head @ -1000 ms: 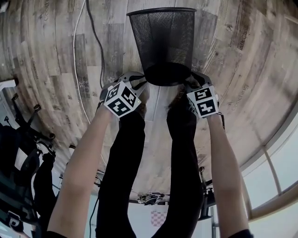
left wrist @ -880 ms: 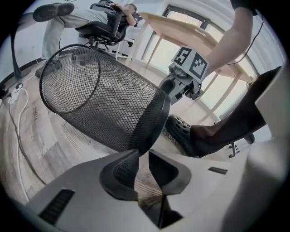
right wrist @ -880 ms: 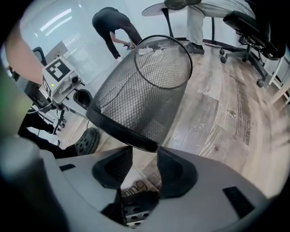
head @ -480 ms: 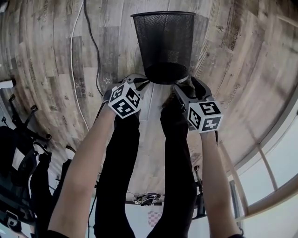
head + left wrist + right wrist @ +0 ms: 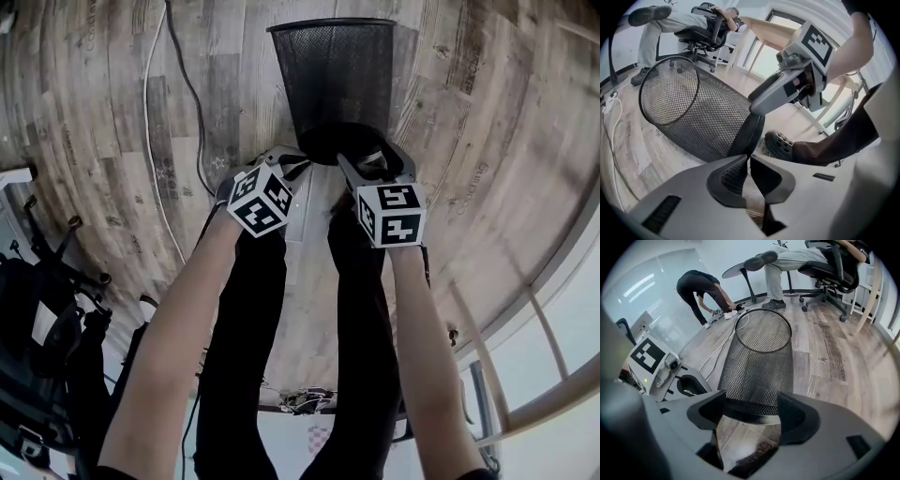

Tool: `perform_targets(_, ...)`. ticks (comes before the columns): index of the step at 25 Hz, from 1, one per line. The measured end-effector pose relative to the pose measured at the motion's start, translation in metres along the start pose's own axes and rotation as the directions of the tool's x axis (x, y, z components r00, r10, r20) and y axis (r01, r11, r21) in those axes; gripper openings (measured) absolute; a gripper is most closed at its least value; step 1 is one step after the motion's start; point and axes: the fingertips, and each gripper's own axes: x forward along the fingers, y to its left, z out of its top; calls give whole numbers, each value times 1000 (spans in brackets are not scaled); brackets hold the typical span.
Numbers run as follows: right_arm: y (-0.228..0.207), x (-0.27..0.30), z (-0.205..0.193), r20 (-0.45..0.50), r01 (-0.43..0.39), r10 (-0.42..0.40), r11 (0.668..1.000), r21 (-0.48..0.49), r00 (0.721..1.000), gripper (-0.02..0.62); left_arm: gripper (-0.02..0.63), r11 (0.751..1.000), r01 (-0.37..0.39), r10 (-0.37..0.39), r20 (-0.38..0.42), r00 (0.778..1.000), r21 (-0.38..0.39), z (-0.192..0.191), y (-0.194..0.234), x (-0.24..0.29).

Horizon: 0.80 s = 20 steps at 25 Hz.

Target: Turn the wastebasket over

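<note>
The black mesh wastebasket (image 5: 333, 75) lies tilted on the wood floor, its open mouth pointing away from me and its solid base toward my grippers. My left gripper (image 5: 298, 164) is at the base's left side. In the left gripper view it (image 5: 749, 158) is shut on the dark base rim of the wastebasket (image 5: 693, 117). My right gripper (image 5: 361, 159) hovers at the base's near right. In the right gripper view its jaws (image 5: 752, 401) are opening wide. The base of the wastebasket (image 5: 759, 362) shows just beyond them, and the pads do not press on it.
A white cable (image 5: 150, 112) and a black cable (image 5: 192, 94) run over the floor left of the basket. My own legs and a dark shoe (image 5: 780, 143) stand just behind the base. A seated person in an office chair (image 5: 820, 263) and a bending person (image 5: 701, 287) are farther off.
The right gripper has let go of the base, risen, rolled and opened wide. The left gripper has closed on the base rim and shifted slightly right. The basket's base has moved a little away from me.
</note>
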Motion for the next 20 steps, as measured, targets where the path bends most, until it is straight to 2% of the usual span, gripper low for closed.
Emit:
perform_targets(6,0,2,-1,-28,-9,9,1000,8,1000,333,34,999,-26,26,11,1000,-31,3,3,-9)
perform_targets(9,-1,3,-2,-52,-8,8,1000,8,999,334,34,998,-55,55,35,998,1,20,17,-25)
perform_targets(13,1,5,-5,-58,-1,2,1000,4,998,336,34,987,-144,139,72,988,69,52,67,-55)
perform_targets(19,3,5,-6,-80,7,-6,1000,2,997,338,40,952,-267,248,138,959,150,120,147,-93)
perform_targets(20,3,5,-6,-83,5,-5,1000,3,997,339,76,948,-276,254,145,956,158,129,155,-96)
